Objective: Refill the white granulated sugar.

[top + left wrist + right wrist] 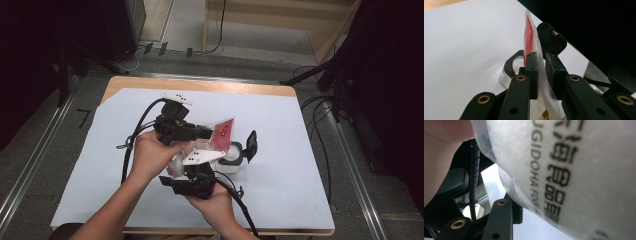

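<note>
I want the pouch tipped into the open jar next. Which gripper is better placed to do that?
Probably left. The left gripper pinches the pouch by its edge right above the jar; the right gripper holds its lower bulk.

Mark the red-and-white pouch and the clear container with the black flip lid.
pouch (530, 37), left gripper view, its red printed face.
container (233, 159), high view, its clear body below the rim.

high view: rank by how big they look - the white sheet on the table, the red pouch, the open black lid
1. white sheet, largest by far
2. red pouch
3. black lid, slightly smaller than the pouch, though the left gripper hides part of the pouch
</note>
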